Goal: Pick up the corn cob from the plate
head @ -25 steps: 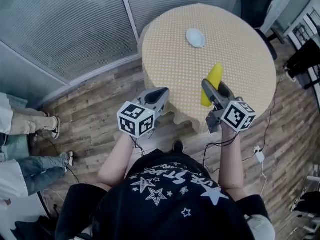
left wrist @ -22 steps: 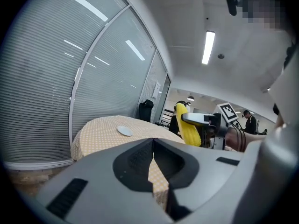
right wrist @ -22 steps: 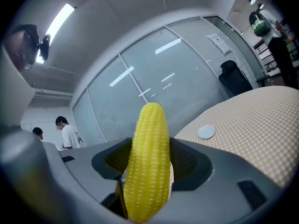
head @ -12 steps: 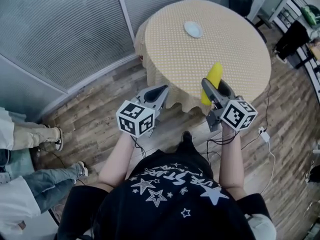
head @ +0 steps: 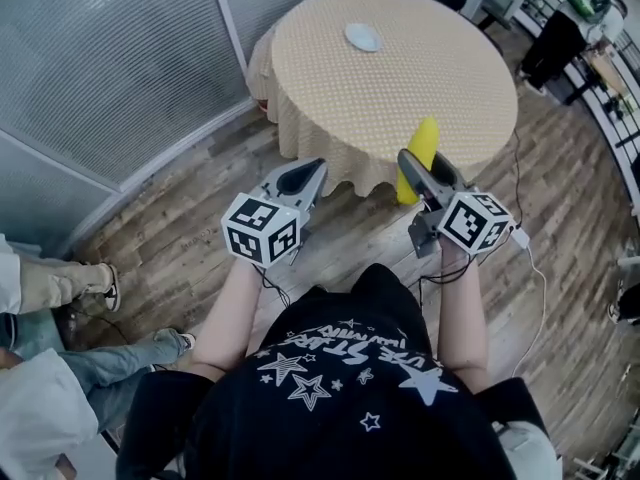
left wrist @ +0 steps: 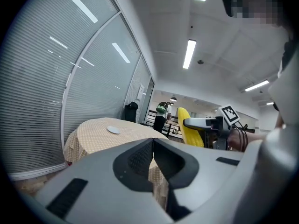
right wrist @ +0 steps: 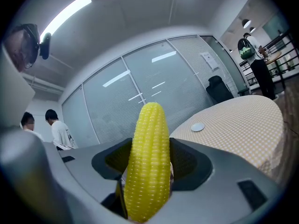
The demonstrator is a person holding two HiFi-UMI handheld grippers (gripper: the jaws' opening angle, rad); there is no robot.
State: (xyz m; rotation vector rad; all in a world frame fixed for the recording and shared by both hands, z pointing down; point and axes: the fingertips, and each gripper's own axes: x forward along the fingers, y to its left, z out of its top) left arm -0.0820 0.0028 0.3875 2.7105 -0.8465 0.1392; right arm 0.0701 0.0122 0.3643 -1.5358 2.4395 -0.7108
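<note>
The yellow corn cob stands upright between the jaws of my right gripper, which is shut on it, held in the air in front of the round table. In the left gripper view the corn cob shows at the right with the right gripper. A small white plate lies bare on the far part of the table. My left gripper is shut, jaws touching, with nothing in it, held level with the right one.
The table has a yellow dotted cloth and stands over a wooden floor. A glass wall with blinds runs at the left. People's legs show at the lower left. A cable and plug lie at the right.
The table and plate have slid further away and up in the head view: I have stepped back. Both grippers keep their pose, the corn still held.
</note>
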